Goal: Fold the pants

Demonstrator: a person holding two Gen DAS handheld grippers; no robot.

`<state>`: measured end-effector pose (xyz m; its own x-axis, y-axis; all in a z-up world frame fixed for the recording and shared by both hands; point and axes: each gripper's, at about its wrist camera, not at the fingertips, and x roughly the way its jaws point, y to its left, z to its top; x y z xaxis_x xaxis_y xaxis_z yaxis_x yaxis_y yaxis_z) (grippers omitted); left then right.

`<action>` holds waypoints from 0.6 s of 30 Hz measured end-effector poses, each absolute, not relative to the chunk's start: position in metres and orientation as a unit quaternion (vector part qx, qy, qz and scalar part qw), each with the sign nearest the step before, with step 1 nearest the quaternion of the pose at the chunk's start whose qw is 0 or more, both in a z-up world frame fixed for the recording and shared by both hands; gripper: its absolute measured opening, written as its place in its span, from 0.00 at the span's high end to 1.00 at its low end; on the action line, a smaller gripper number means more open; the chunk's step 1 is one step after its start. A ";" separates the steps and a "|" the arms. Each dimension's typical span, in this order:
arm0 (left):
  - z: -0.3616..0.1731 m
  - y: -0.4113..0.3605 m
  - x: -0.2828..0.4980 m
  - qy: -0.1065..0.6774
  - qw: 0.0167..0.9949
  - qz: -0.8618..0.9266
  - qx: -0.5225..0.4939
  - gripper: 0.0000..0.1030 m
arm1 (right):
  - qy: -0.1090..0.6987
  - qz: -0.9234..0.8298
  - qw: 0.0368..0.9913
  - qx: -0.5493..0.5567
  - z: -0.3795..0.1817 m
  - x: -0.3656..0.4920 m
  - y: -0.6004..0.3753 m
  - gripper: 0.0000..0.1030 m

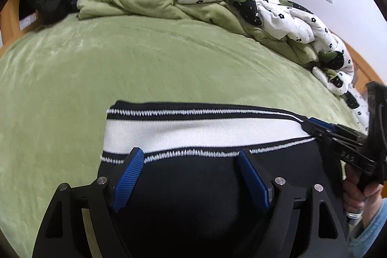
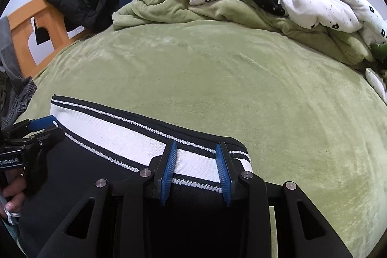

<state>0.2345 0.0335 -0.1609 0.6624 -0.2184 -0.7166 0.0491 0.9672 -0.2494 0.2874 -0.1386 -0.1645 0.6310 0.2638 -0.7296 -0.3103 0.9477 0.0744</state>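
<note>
So the pants [image 1: 193, 185] are lying on the green bed [image 1: 145, 59], waistband [image 1: 193, 129] on the far edge, running straight across in front of you, left to right. That's your long axis here; the dark body comes back toward you under both tools.

Your left gripper [image 1: 191, 158] is spread wide over the waistband's left part, holding nothing. In the left view your right gripper [image 2: 196, 149] looks pinched on the right-hand corner, though its own view shows the fingers apart, so I can't tell. I'd guess the fold goes across that band.
</note>
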 end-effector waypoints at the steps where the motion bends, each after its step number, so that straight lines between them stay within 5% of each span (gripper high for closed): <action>1: -0.161 0.036 0.233 0.407 0.903 -0.077 -0.113 0.24 | 0.401 0.161 0.902 -0.027 -0.164 0.288 -0.140 0.69; 10: -0.165 0.058 0.179 0.444 0.879 -0.104 -0.144 0.24 | 0.427 0.170 0.888 0.005 -0.148 0.274 -0.156 0.66; 18: -0.174 0.050 0.088 0.425 0.886 -0.127 -0.135 0.24 | 0.393 0.159 0.904 -0.052 -0.155 0.165 -0.168 0.66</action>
